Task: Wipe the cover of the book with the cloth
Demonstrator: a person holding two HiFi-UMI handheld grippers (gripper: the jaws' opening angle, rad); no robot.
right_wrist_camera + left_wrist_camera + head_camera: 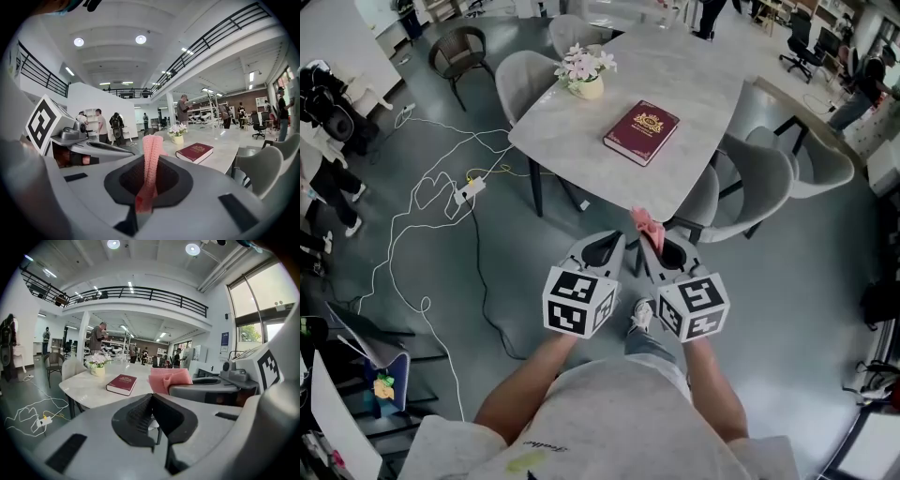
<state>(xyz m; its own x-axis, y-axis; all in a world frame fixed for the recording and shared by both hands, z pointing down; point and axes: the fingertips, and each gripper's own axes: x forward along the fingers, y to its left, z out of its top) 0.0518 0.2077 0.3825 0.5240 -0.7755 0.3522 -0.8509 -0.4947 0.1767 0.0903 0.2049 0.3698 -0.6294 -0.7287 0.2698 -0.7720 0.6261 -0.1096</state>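
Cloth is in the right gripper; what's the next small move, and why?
Probably carry the right gripper forward over the table until the pink cloth hovers above the book. The cloth is clamped in its jaws, but both grippers are short of the table's edge, and the closed book lies farther in. The left gripper is shut and empty.

The book [641, 131] is maroon with a gold emblem. The cloth [647, 225] is pink. The tabletop [694, 84] is pale grey and marbled. The left tool [602, 249] and right tool [668, 251] are grey, with black-and-white square-patterned cubes.
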